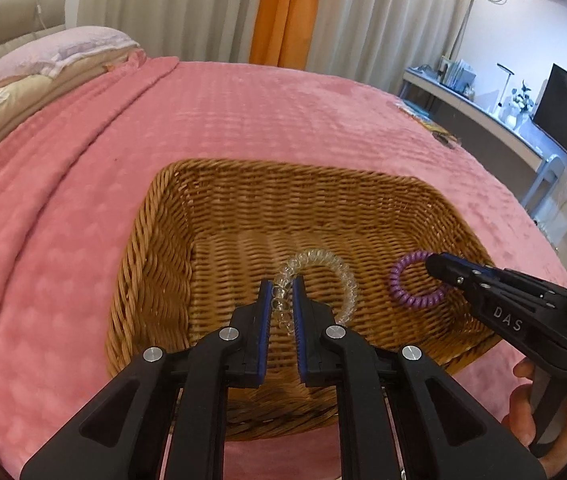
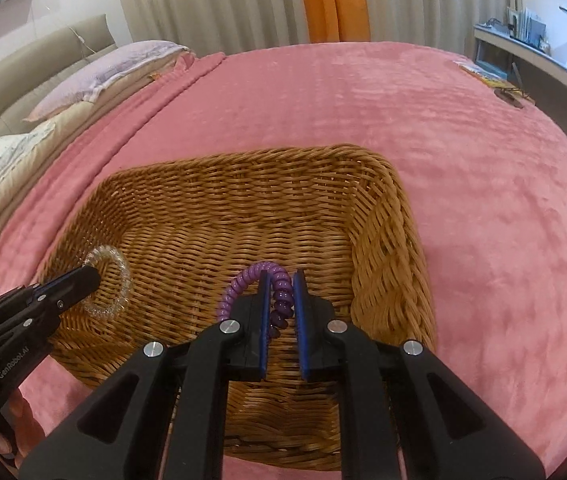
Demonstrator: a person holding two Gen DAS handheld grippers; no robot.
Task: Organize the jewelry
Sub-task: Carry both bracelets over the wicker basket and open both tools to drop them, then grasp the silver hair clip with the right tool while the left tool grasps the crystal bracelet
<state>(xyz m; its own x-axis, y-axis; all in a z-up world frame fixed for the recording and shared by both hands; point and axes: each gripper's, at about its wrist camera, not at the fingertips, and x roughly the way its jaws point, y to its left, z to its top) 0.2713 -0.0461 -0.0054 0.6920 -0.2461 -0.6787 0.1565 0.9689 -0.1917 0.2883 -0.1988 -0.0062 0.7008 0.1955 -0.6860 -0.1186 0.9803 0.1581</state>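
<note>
A woven wicker basket (image 1: 163, 240) (image 2: 391, 248) sits on the pink bedspread. My left gripper (image 1: 282, 285) is shut on a clear spiral bracelet (image 1: 335, 268) and holds it inside the basket; the bracelet also shows in the right wrist view (image 2: 117, 264), with the left gripper (image 2: 91, 276) on it. My right gripper (image 2: 282, 280) is shut on a purple spiral bracelet (image 2: 243, 280) inside the basket, right of the clear one. In the left wrist view the right gripper (image 1: 437, 266) grips the purple bracelet (image 1: 399, 280).
The pink bedspread (image 1: 243, 120) (image 2: 483, 180) lies all around the basket. Pillows (image 1: 63, 52) (image 2: 103, 68) lie at the far left. Small items (image 1: 431, 120) (image 2: 495, 80) lie near the bed's far right edge. A desk with a monitor (image 1: 563, 100) stands beyond.
</note>
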